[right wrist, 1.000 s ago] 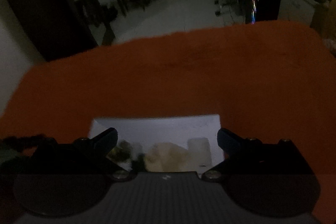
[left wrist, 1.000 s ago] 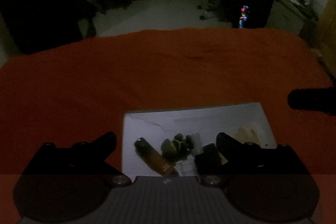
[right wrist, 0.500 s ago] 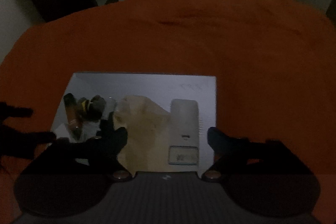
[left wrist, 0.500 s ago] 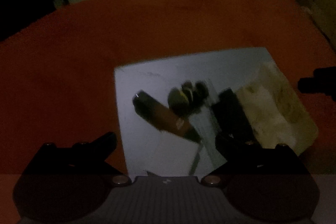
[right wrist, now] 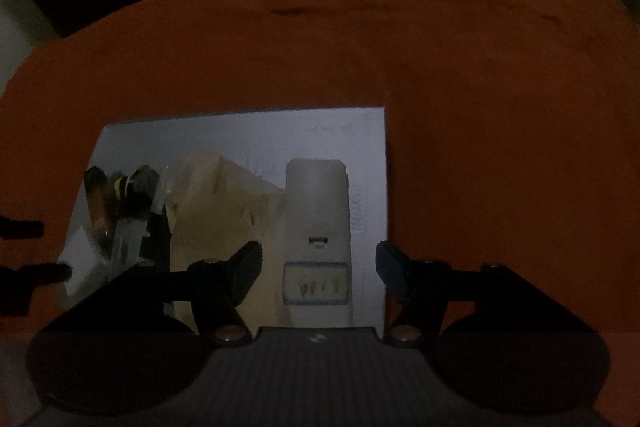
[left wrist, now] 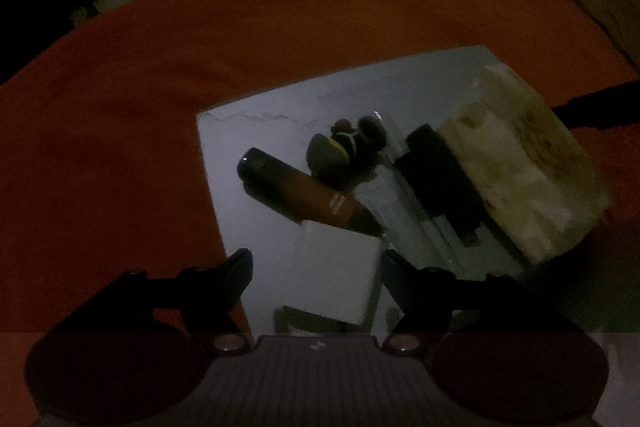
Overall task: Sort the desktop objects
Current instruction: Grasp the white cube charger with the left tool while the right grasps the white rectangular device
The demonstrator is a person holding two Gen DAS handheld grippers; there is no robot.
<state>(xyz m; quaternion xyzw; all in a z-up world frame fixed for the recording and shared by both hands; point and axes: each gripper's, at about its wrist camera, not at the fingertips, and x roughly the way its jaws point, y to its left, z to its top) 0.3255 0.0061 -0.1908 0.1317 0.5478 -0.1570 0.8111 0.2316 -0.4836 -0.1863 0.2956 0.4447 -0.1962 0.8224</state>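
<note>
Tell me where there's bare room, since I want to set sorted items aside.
The orange cloth is bare beyond and to the right of the white sheet. The sheet's far strip is free. Its near part is crowded: remote, beige packet, brown pen.

Left tool (left wrist: 316,267): two black fingers with angled, tapering tips, each on a flat black arm running back to a large round black disc. One shiny round screw head sits at each finger's base. Between them a grey ribbed housing, fine lengthwise grooves, small pale mark near its far edge. Right tool (right wrist: 319,259): same build, black fingers, two round screws, grey ribbed body with pale mark. Dim lighting; finer details unreadable.
</note>
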